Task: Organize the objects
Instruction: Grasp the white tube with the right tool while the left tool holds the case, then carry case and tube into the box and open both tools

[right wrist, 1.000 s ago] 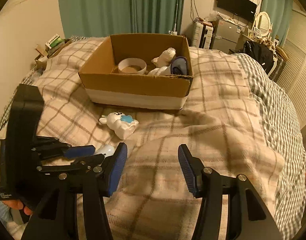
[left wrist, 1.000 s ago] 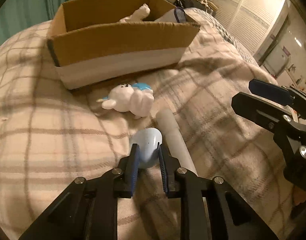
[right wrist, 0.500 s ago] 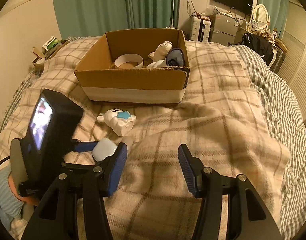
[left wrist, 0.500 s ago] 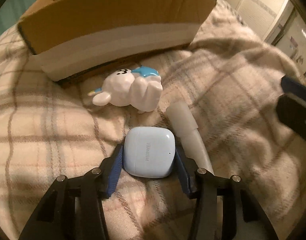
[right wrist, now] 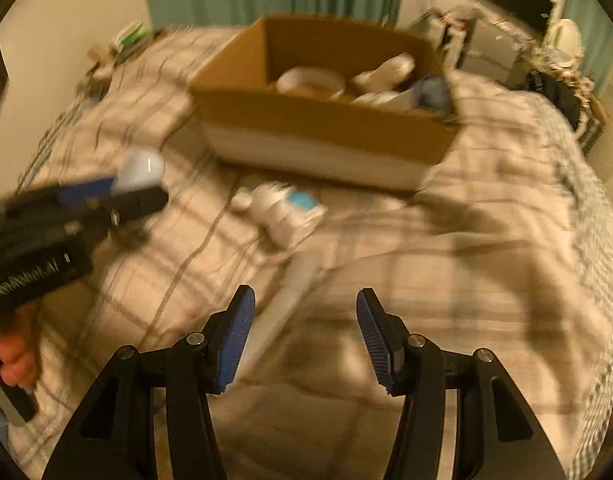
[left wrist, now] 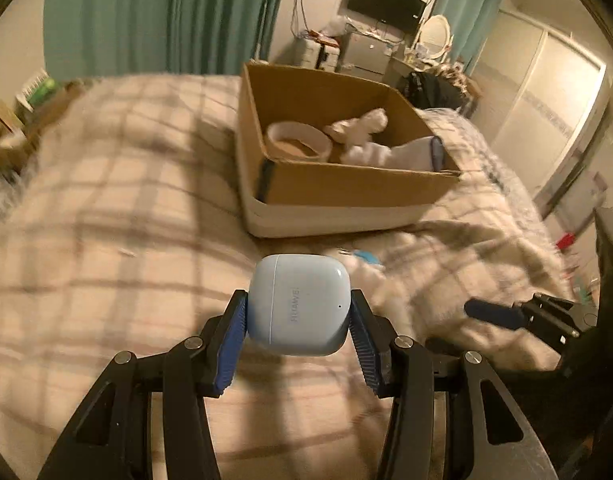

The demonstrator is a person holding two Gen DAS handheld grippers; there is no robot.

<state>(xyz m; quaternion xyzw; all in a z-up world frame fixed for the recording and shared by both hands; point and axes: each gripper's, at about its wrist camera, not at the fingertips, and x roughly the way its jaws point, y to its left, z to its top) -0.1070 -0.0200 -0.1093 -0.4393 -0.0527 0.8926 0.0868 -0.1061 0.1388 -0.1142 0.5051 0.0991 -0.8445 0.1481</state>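
My left gripper (left wrist: 299, 320) is shut on a pale blue earbud case (left wrist: 300, 304) and holds it above the plaid bed cover, short of the cardboard box (left wrist: 346, 188). The case also shows in the right wrist view (right wrist: 140, 168), at the left. The box holds a tape roll (left wrist: 296, 142), a white plush (left wrist: 360, 126) and a white and blue item (left wrist: 420, 154). My right gripper (right wrist: 304, 332) is open and empty above the bed. A white toy with a blue patch (right wrist: 284, 210) and a white tube (right wrist: 286, 306) lie on the cover in front of it.
The plaid bed cover (left wrist: 106, 240) spreads around the box. Green curtains (left wrist: 166, 16), a TV (left wrist: 382, 2) and cluttered furniture stand behind the bed. A wardrobe (left wrist: 546, 108) is at the right.
My left gripper has lifted the earbud case off the bed and tilted up toward the box. The right gripper has shifted left, closer to the white tube.
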